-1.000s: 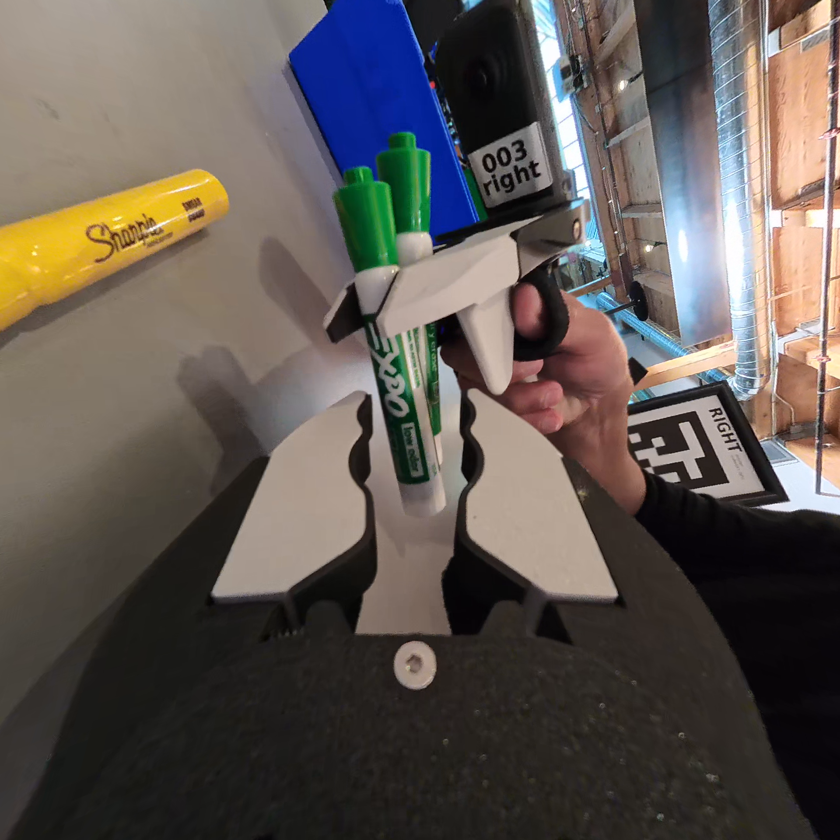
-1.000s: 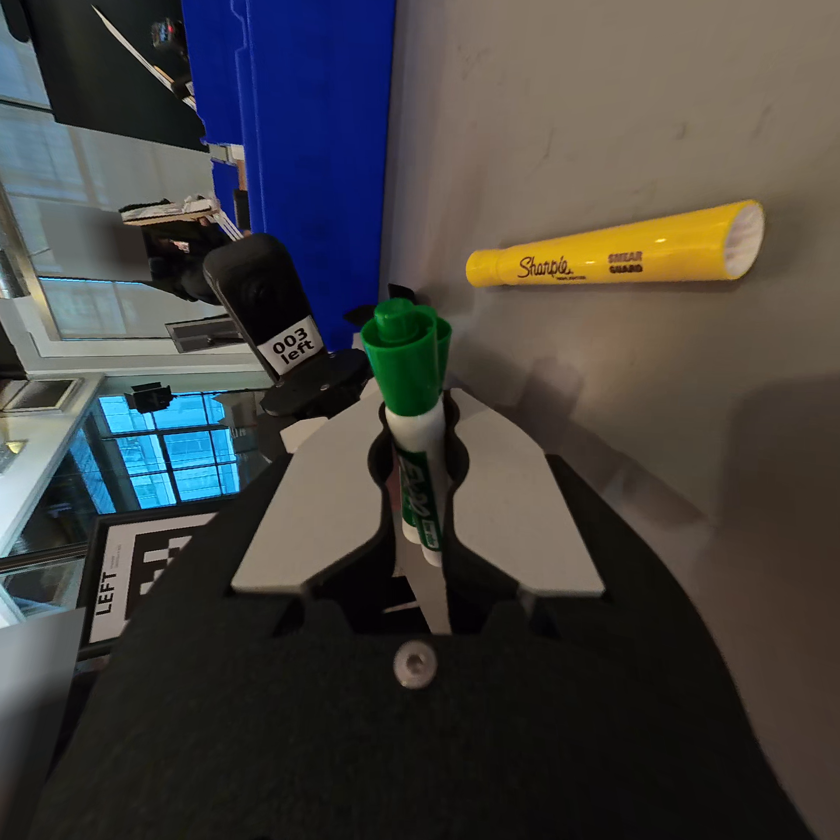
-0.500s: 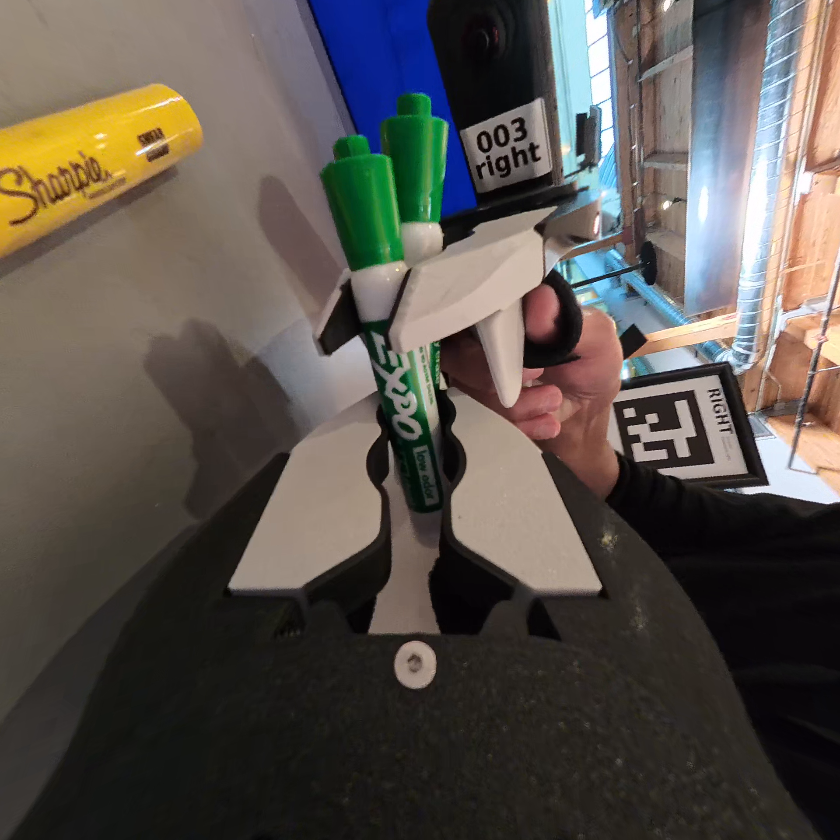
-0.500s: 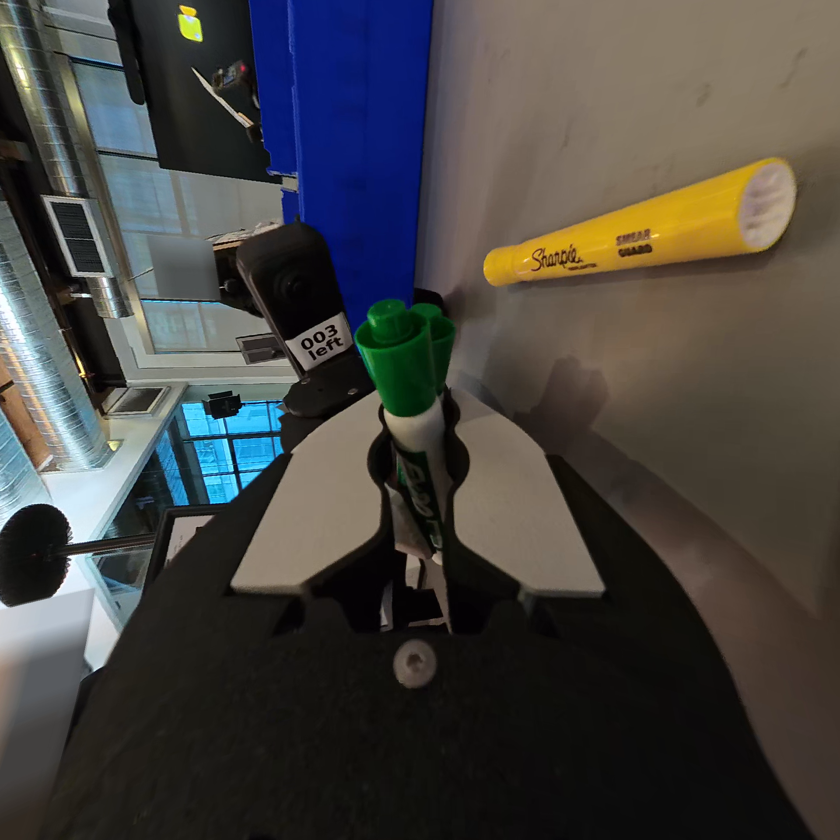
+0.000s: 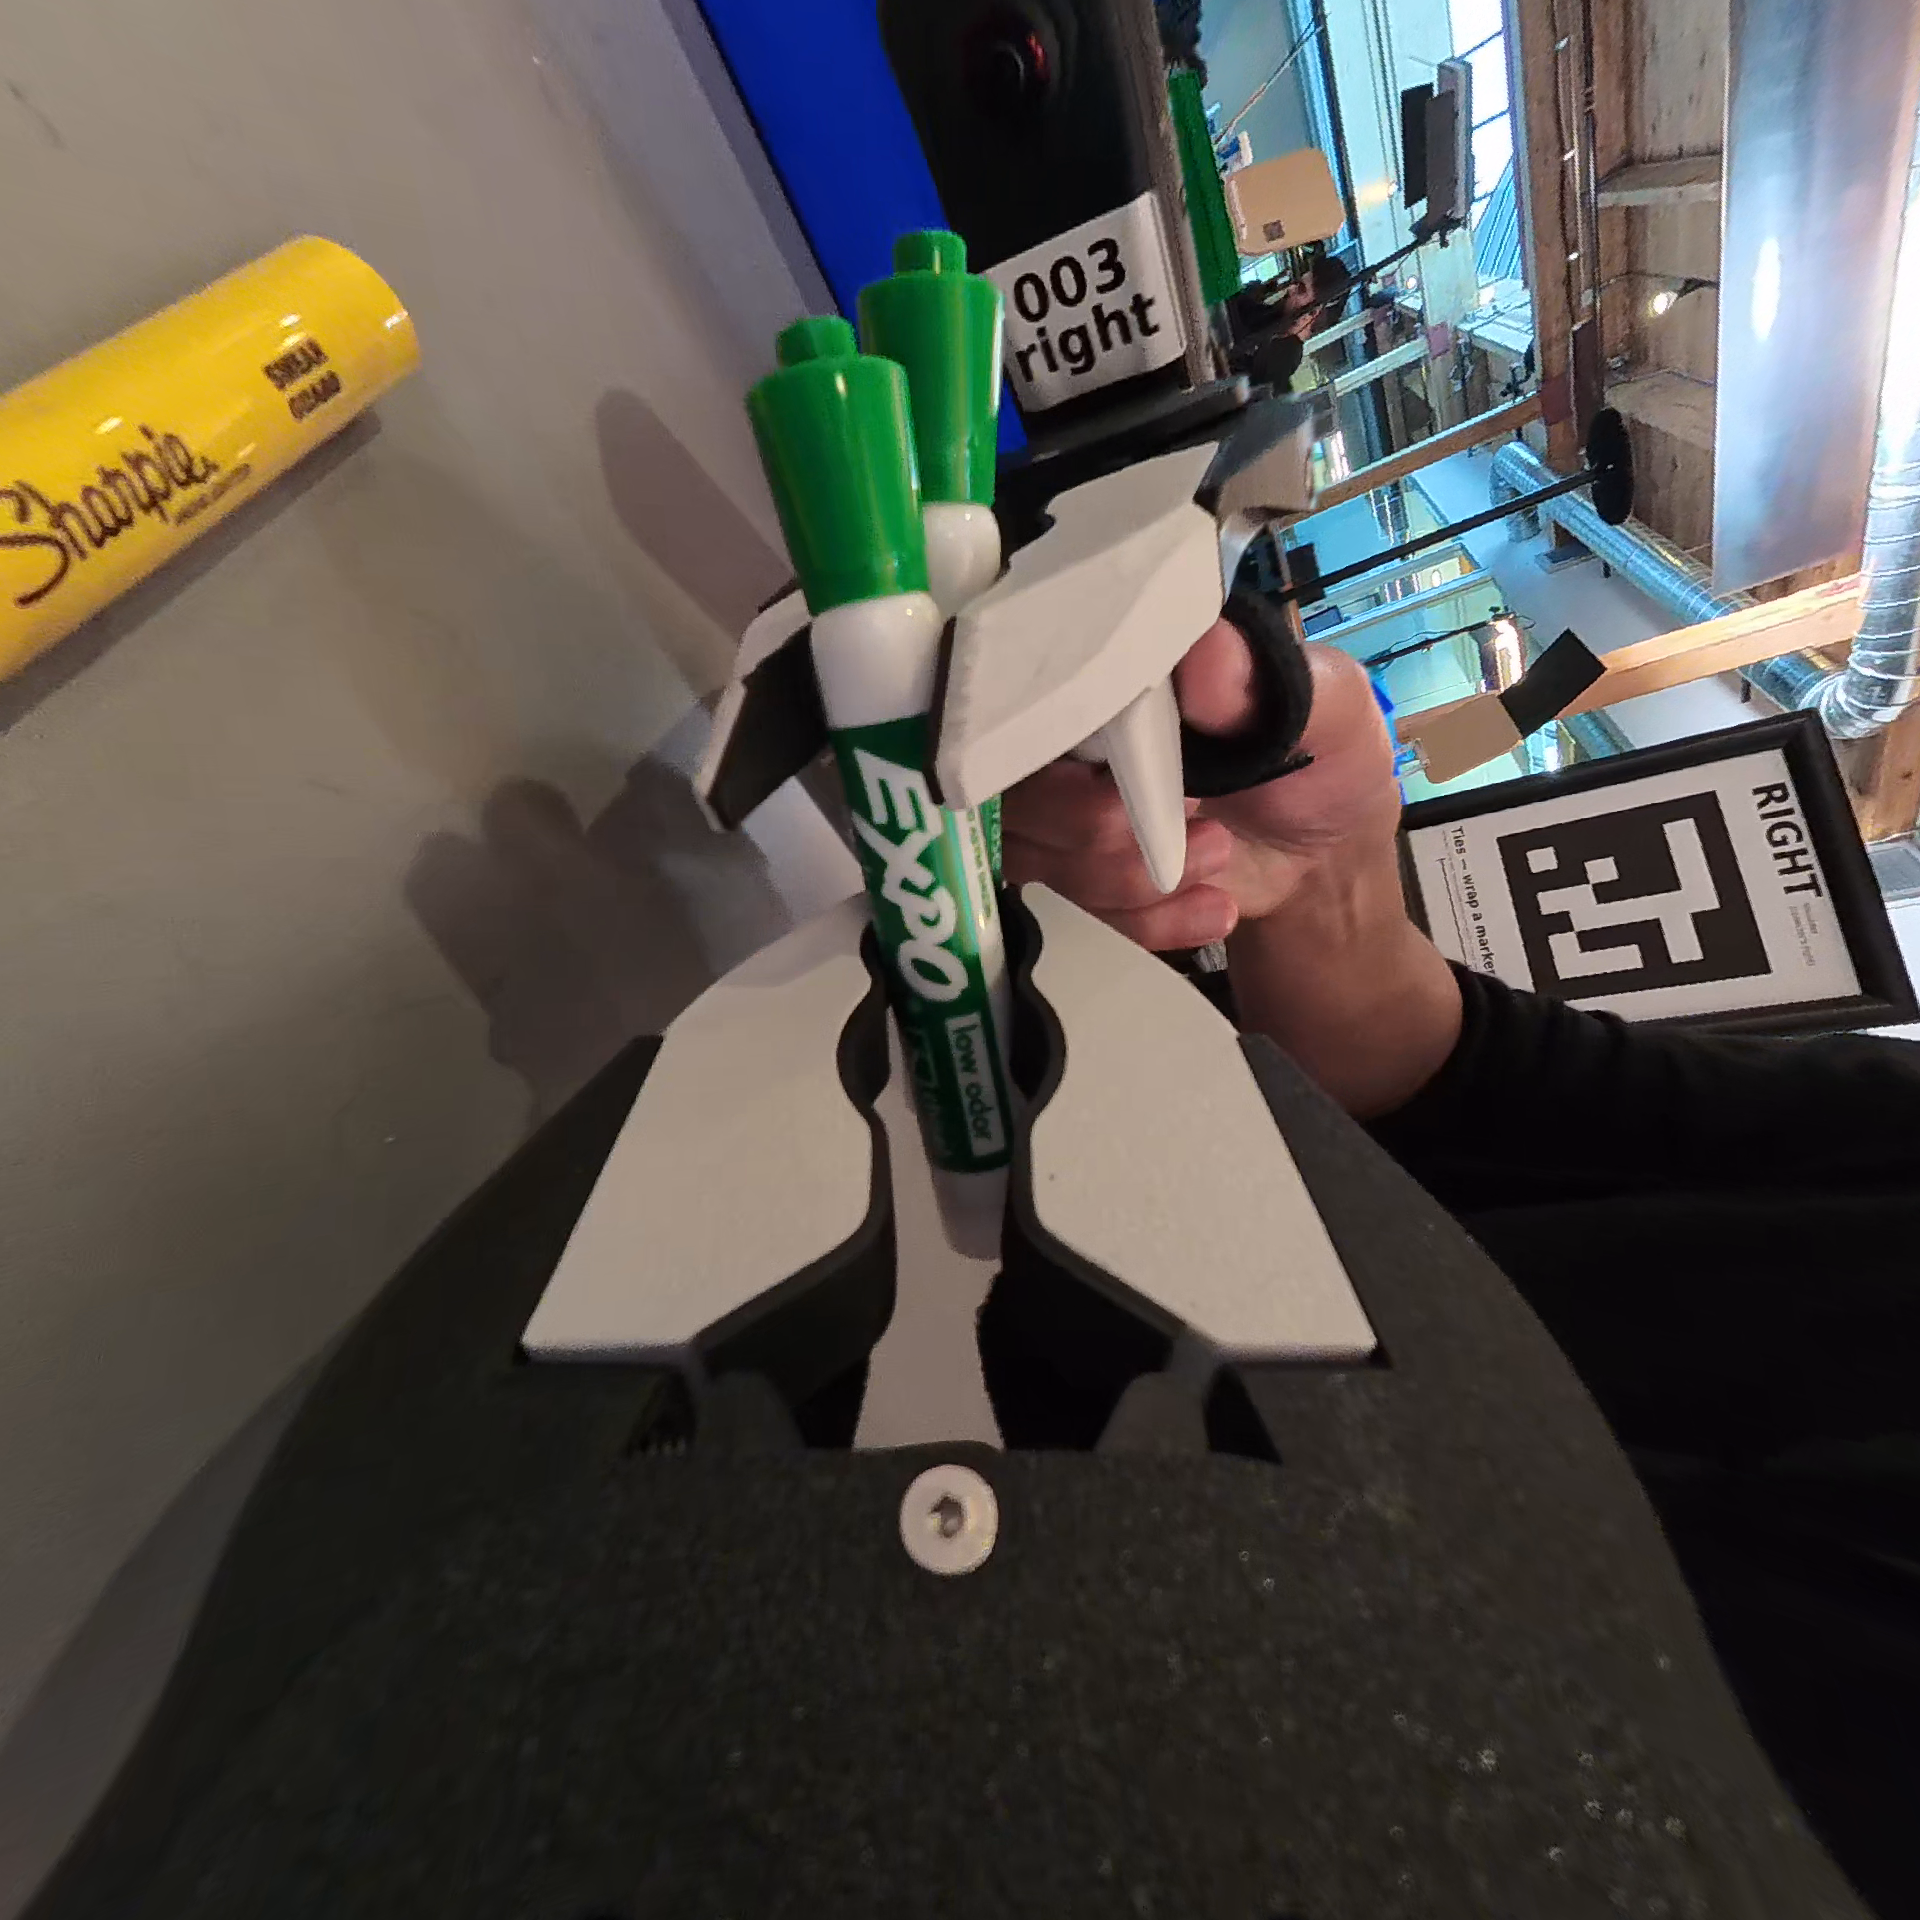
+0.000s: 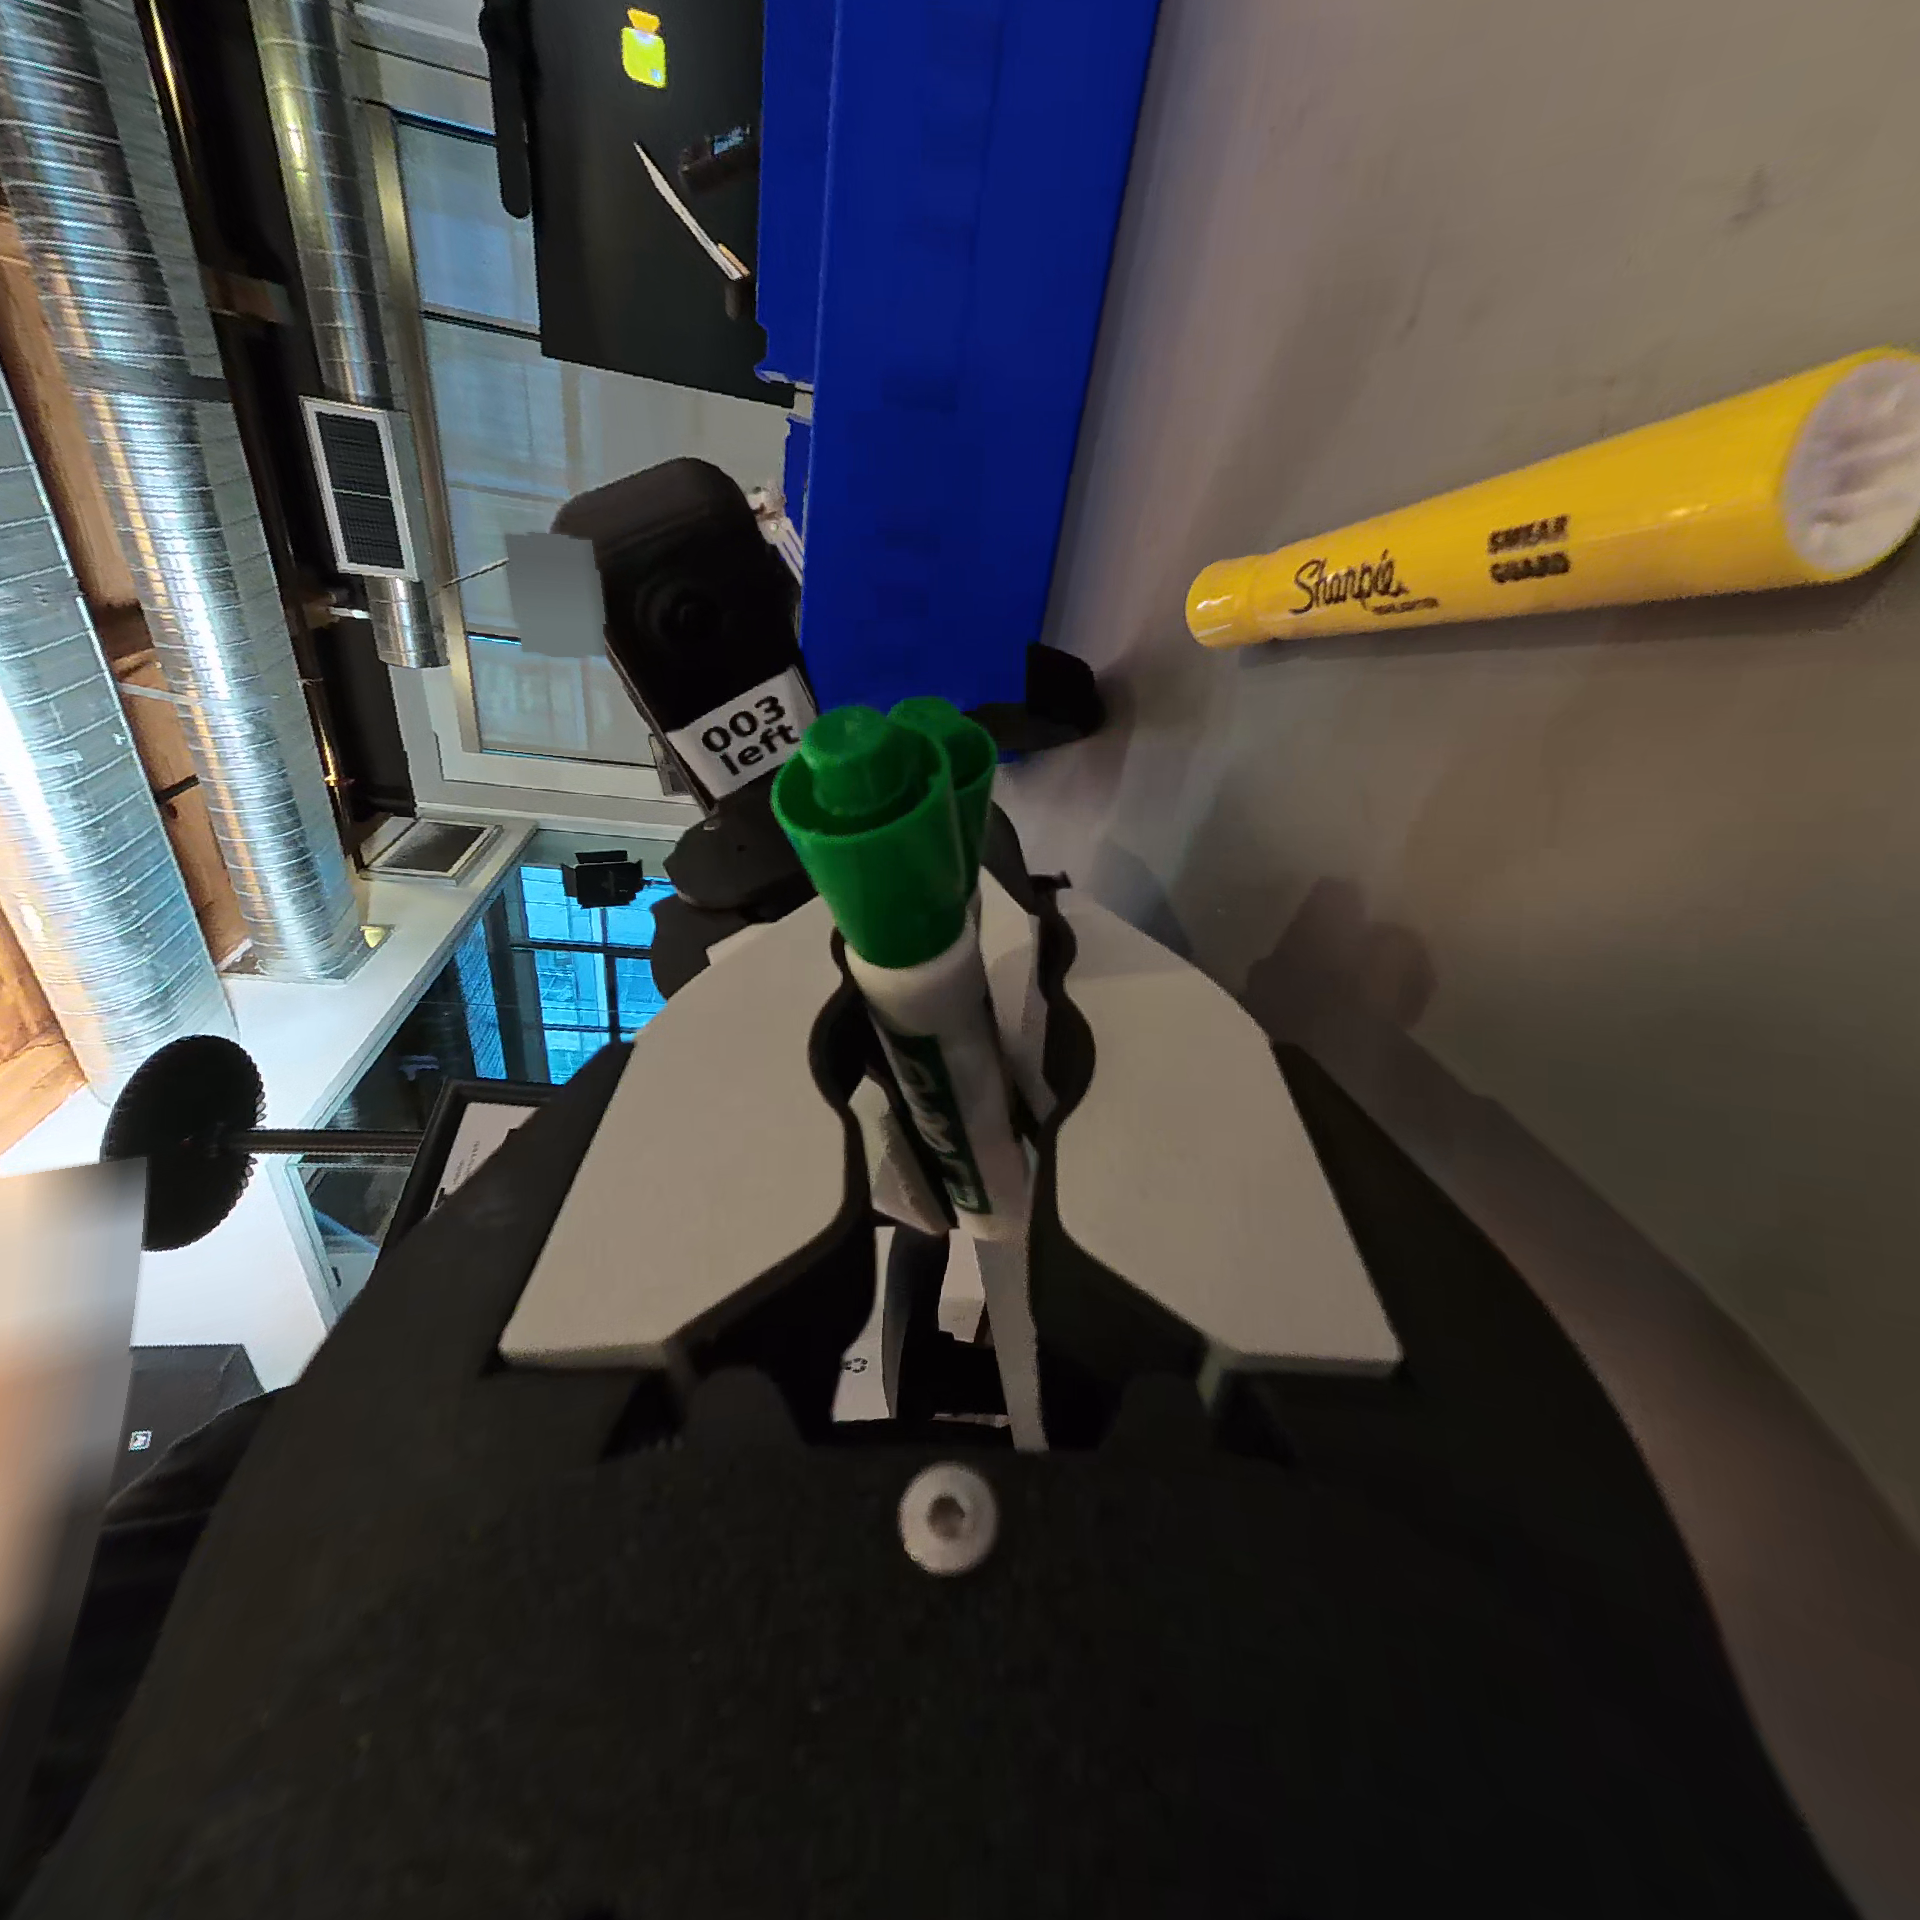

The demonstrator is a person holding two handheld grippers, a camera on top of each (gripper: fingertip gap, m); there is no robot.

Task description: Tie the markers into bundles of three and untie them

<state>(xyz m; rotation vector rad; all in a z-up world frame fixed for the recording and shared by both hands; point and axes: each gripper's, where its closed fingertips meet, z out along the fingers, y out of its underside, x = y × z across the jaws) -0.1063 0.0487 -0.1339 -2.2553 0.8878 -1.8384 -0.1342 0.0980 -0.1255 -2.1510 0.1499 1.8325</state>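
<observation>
My work surface: a matte grey tabletop [image 6: 1558, 208] with faint scuffs. Items I count lying directly on it: one fat yellow plastic highlighter [image 6: 1538, 556] with black lettering, on its side and well apart from the rest; one tall blue plastic bin [image 6: 935, 343]; one small black stand [image 6: 1055, 691] at the bin's foot.

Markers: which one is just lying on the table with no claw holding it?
The yellow marker. It lies alone on the grey table, while the green markers are gripped by the right claw and left claw.
</observation>
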